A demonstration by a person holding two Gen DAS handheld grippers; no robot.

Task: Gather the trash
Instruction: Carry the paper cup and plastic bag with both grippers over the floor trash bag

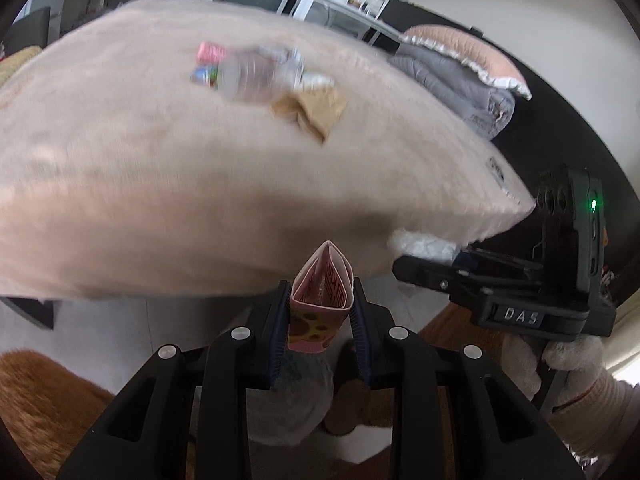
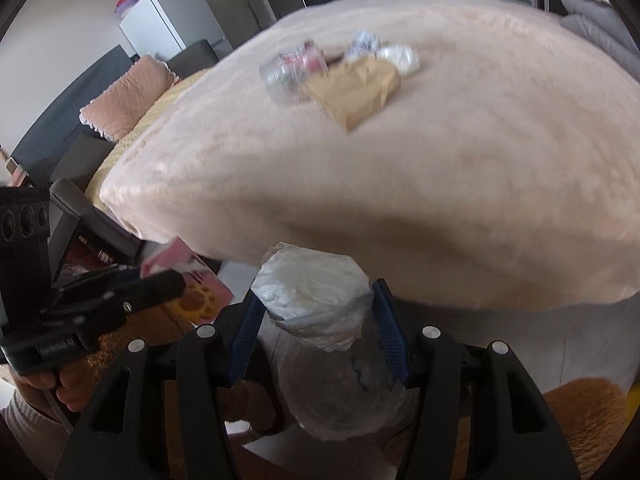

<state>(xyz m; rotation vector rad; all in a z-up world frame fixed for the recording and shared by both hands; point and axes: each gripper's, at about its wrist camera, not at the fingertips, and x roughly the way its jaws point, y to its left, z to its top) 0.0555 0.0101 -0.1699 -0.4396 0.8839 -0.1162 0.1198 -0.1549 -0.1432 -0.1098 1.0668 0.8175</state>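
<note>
Left wrist view. The remaining trash on the bed [image 1: 160, 160] is blurred. At 11 o'clock lie a pink item [image 1: 212, 51] and a clear plastic bottle [image 1: 248, 76]; just right of them lies a crumpled brown paper bag [image 1: 312, 110]. What the pink item is cannot be made out. At 6 o'clock the left claw [image 1: 322, 312] is clamped on a pink folded carton [image 1: 320, 300]. The carton's lower end and whatever hangs below the claw are indistinct. At 4 o'clock the right claw's body is visible, holding white plastic at its tip; a sleeved hand below it is cut off by the frame edge. The bed's near edge runs across the centre. Its corner points to 3 o'clock, with dark floor beyond. A grey quilt [image 1: 460, 80] and a peach pillow [image 1: 472, 52] lie at 2 o'clock.

Right wrist view. At 8 o'clock the left claw's body partly hides the pink carton. A white refrigerator [image 2: 172, 20] stands at 10 o'clock. The right claw [image 2: 318, 316] at 6 o'clock is part open, its blue pads pressed on a crumpled clear plastic bag [image 2: 312, 300]. The bag's lower part hangs blurred below the pads. Above, at 12 o'clock, the bottle, brown bag and a white wad [image 2: 400, 58] lie together near the bed's far side. Open bed surface extends from them to the near edge. Orange fur [image 2: 592, 408] shows at 4 o'clock.
</note>
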